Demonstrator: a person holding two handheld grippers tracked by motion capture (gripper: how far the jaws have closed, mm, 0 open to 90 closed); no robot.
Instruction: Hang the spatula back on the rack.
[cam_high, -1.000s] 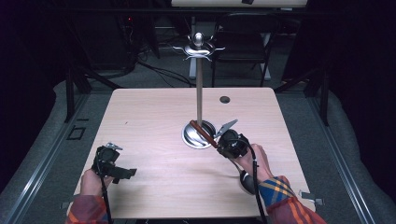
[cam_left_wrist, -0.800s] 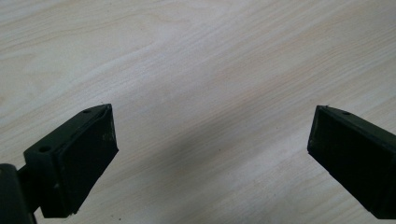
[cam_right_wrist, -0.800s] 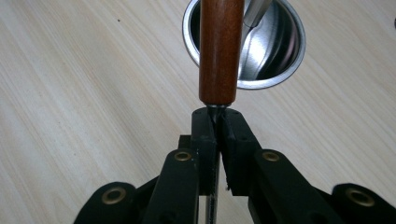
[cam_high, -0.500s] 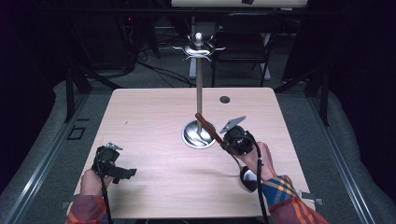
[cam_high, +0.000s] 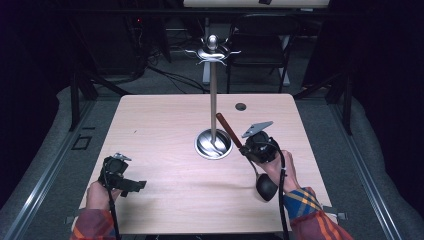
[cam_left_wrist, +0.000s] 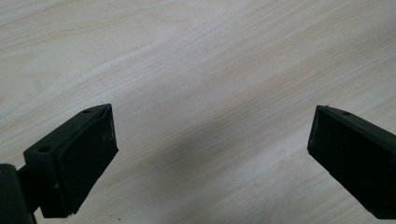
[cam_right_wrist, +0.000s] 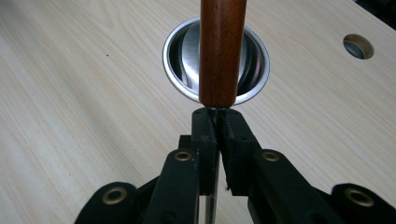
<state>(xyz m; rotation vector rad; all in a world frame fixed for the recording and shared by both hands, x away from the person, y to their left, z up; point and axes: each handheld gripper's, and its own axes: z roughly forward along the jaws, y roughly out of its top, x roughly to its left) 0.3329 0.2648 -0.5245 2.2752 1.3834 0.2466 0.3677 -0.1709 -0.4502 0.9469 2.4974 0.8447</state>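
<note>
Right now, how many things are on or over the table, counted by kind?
Grippers: 2, left and right
Ladle: 1, clamped in the right gripper
Stand: 1, a metal pole on a round base
Total: 4

Two hands low over the table, one gripper clamped and one gaping

The right gripper (cam_right_wrist: 218, 122) sits just right of the metal stand (cam_high: 213, 105), its jaws pressed together on the thin shaft of the ladle (cam_high: 227, 129); the right hand (cam_high: 280, 170) behind it angles up from a plaid sleeve at the near right, the cable trailing back along the wrist. Well to the left of the stand, the left gripper (cam_high: 131, 185) lies low by the near edge, jaws spread wide with nothing between them, the left hand (cam_high: 97, 192) gripping its body.
</note>
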